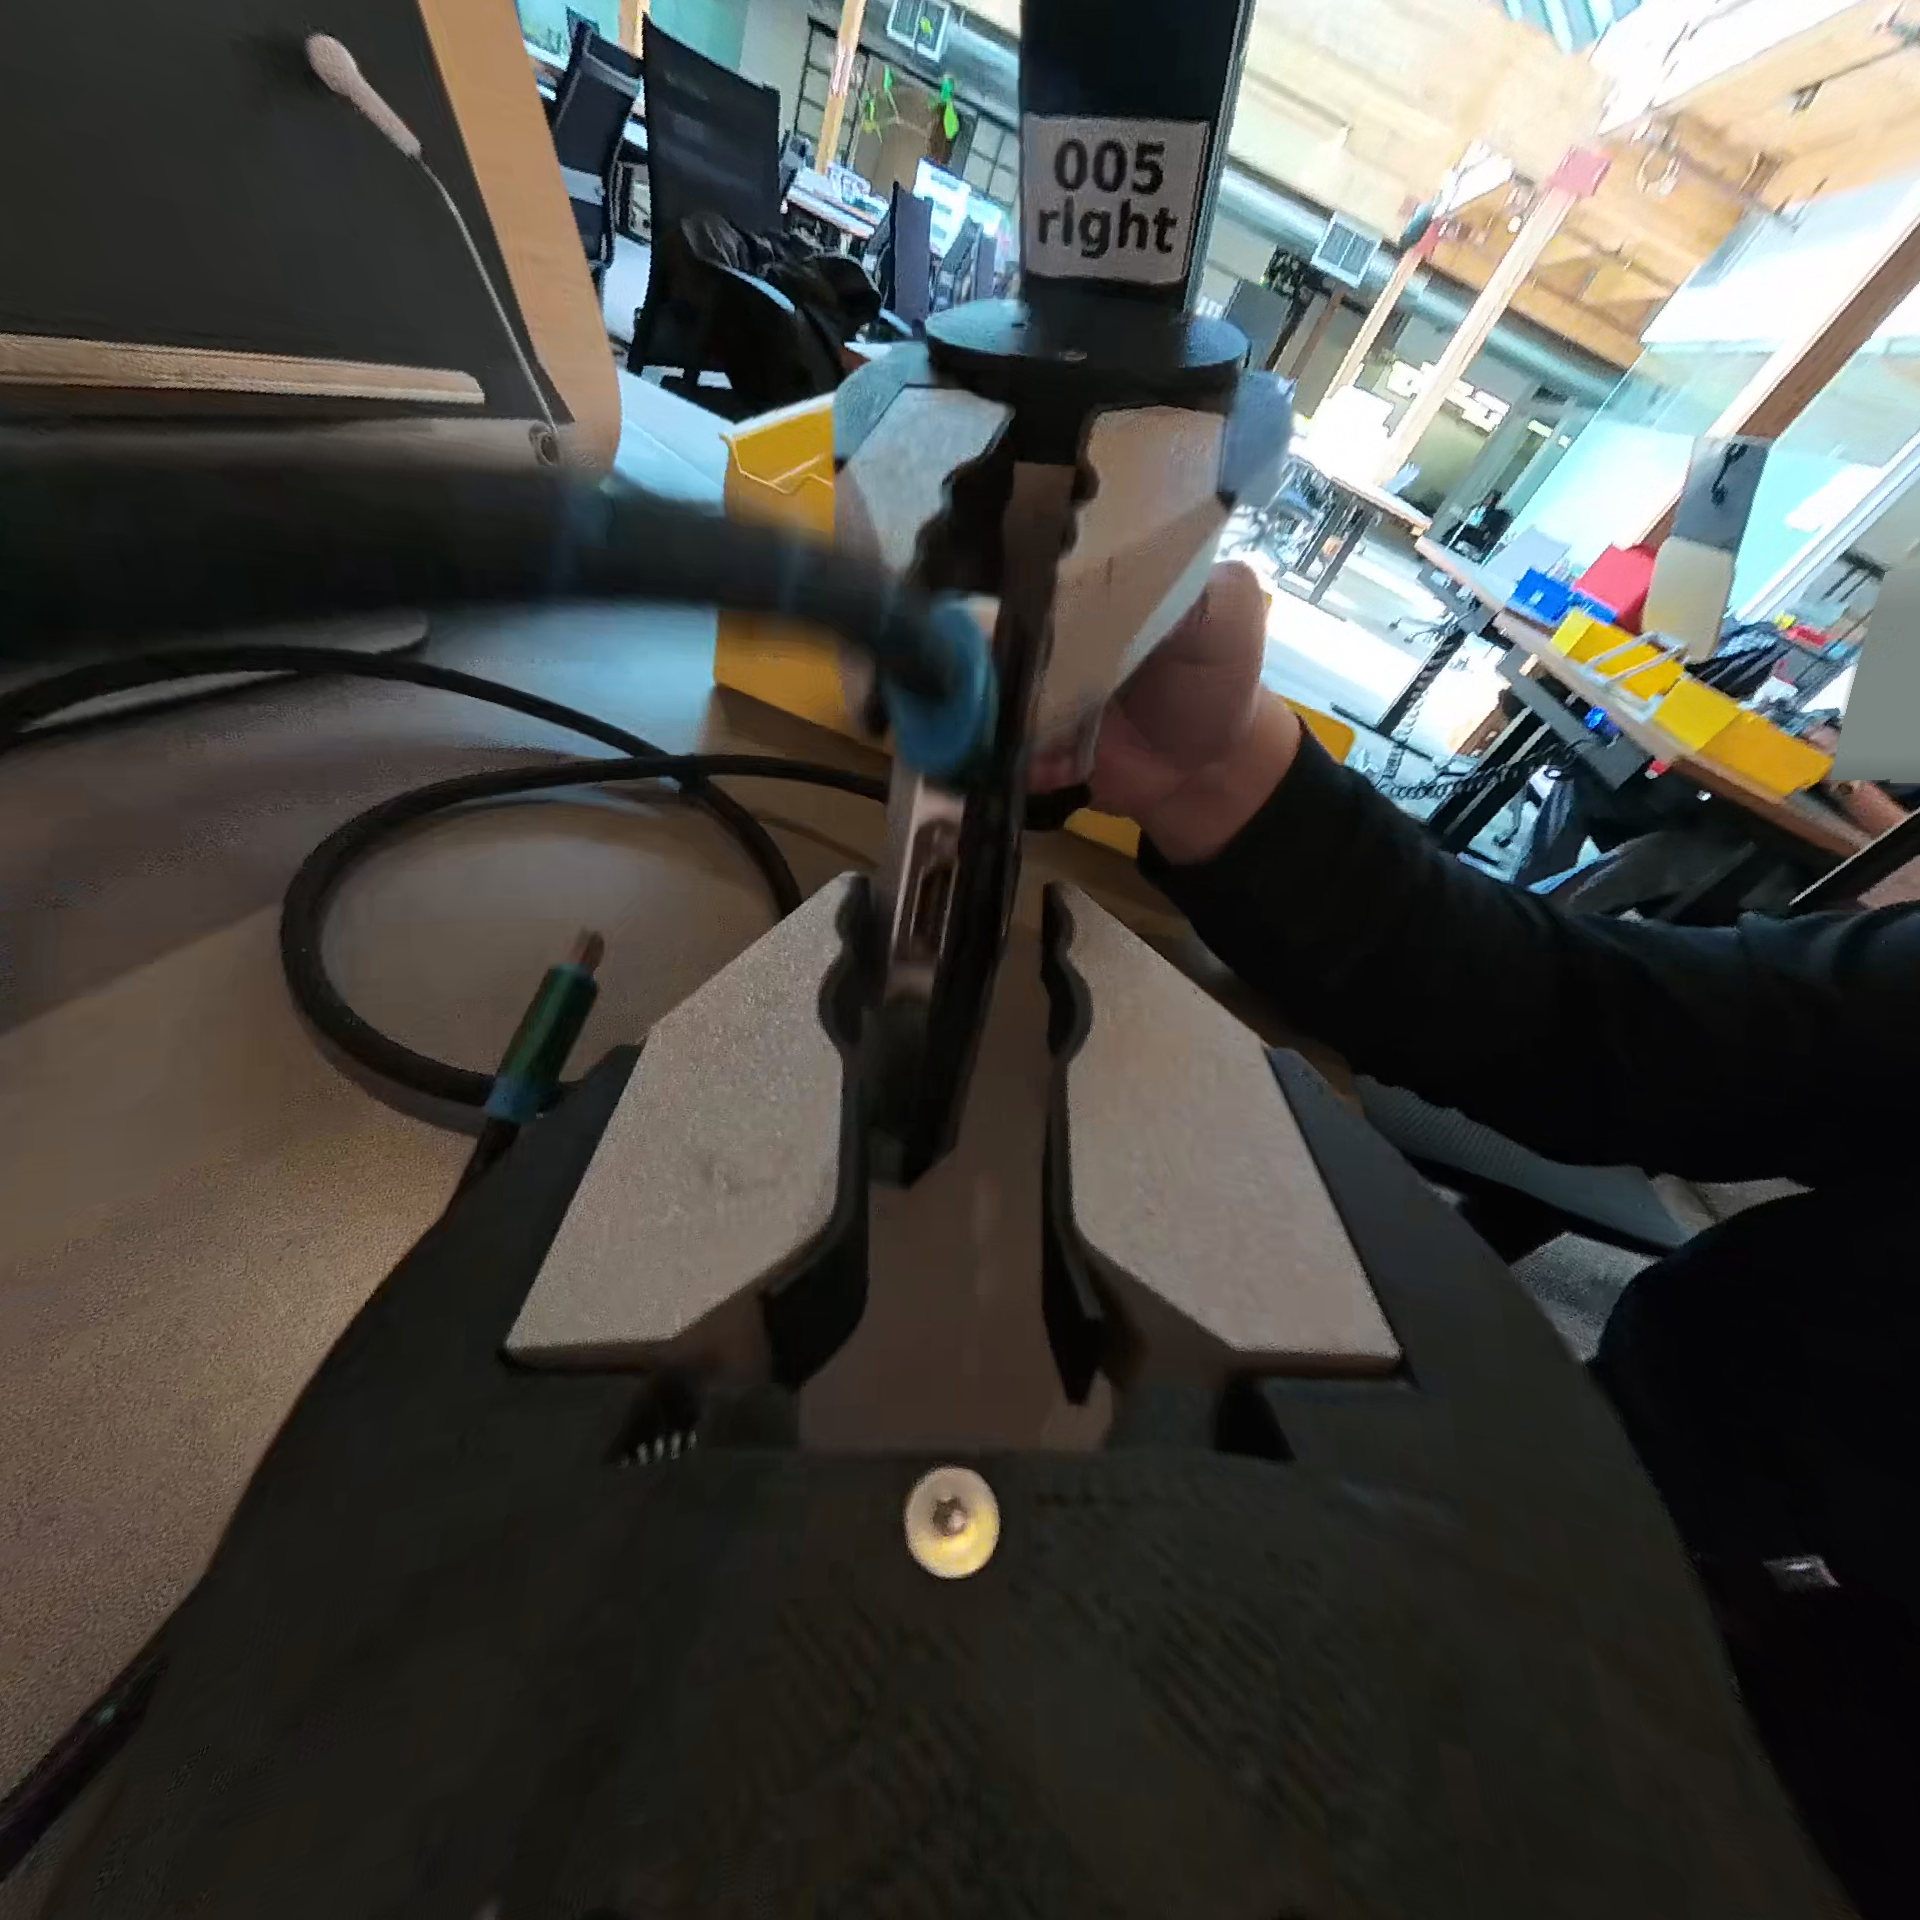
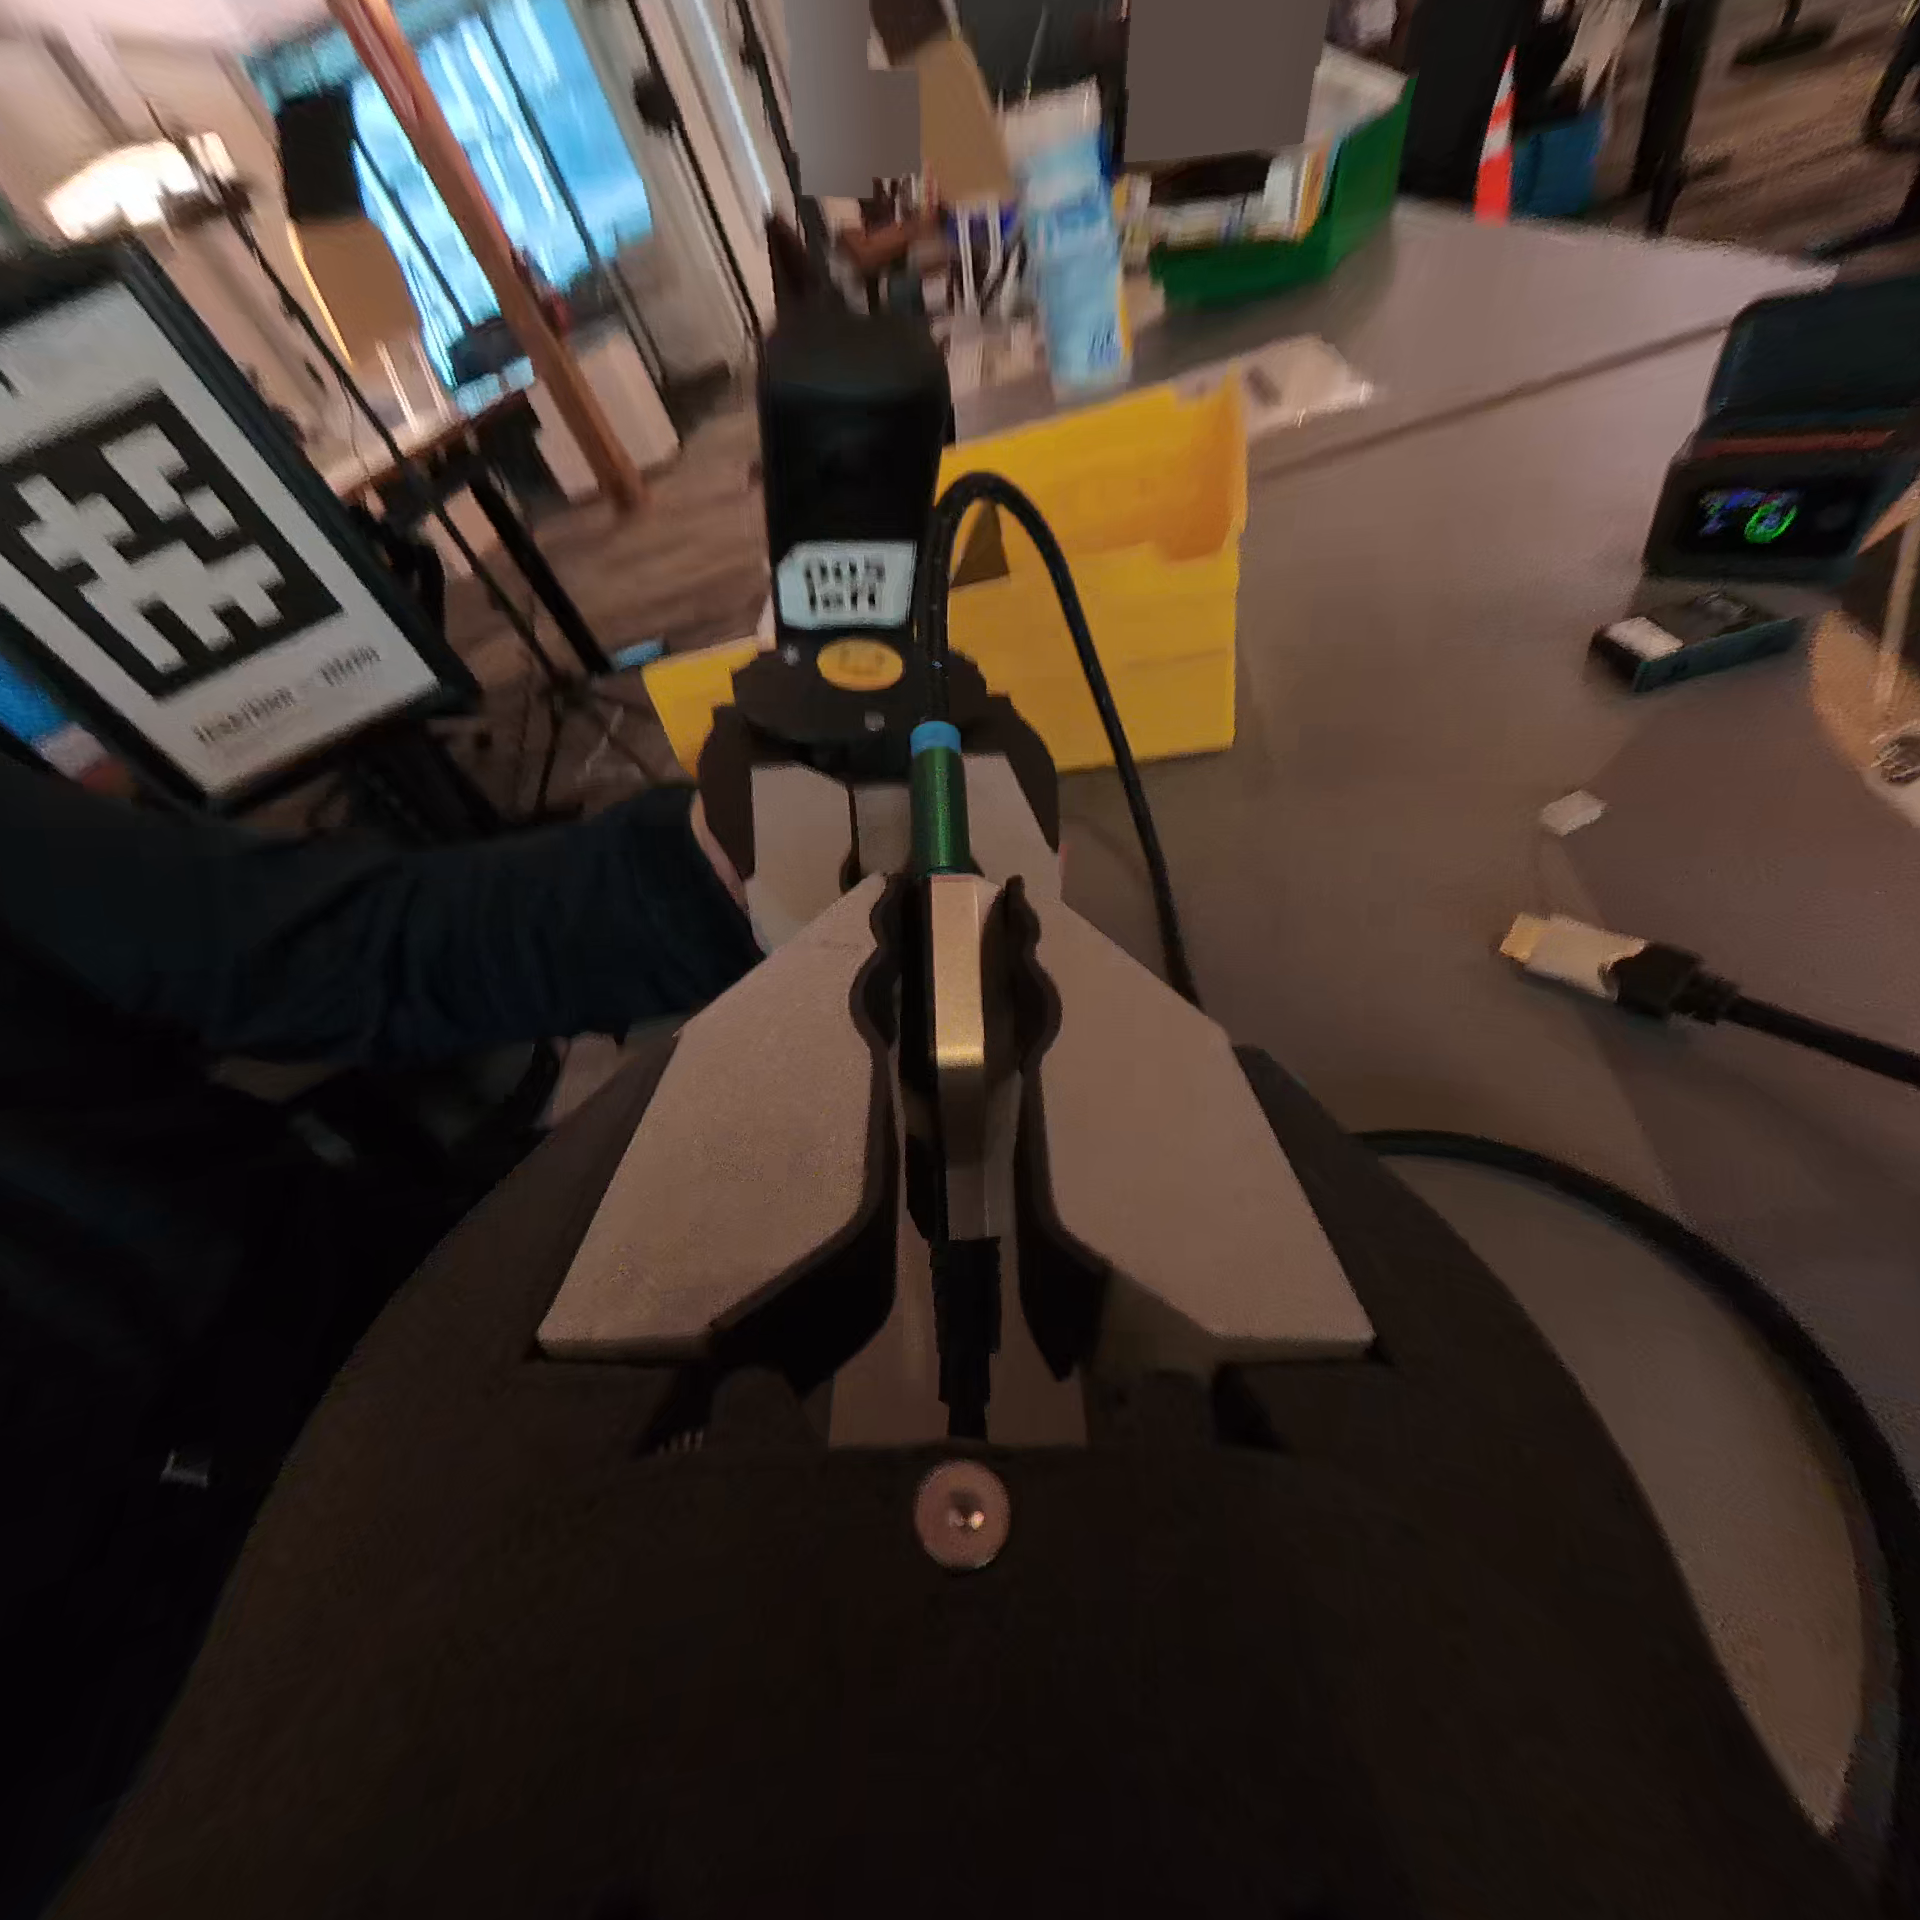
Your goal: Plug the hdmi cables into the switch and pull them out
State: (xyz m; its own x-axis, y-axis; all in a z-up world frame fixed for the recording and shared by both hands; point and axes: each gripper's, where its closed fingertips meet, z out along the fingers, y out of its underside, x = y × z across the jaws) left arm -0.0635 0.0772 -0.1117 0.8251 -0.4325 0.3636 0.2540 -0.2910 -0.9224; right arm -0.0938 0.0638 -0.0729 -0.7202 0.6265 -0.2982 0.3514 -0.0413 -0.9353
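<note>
- Switch (image 2: 958, 1049): thin, rigid metal slab held edge-on in mid-air above the counter (image 1: 208, 1195); right gripper (image 2: 951, 935) jaws nearly shut, clamped on it.
- Left gripper (image 1: 951, 935) jaws part-open around its far end; contact unclear.
- Green-shelled plug (image 2: 938, 810) seated; looks stiff, so grip the shell, not the cord.
- Spare plug (image 1: 551, 1023) lies loose nearby.
- Both grippers carry white printed labels.

Blurred beyond reading: the dark cable (image 1: 436, 540) sweeping in from the left edge of the left wrist view, source cut off. Hidden behind the switch (image 2: 958, 1039) (held edge-on): the green plug's (image 2: 938, 810) metal tip. Cut by the right edge: the loose cable (image 2: 1808, 1029).
</note>
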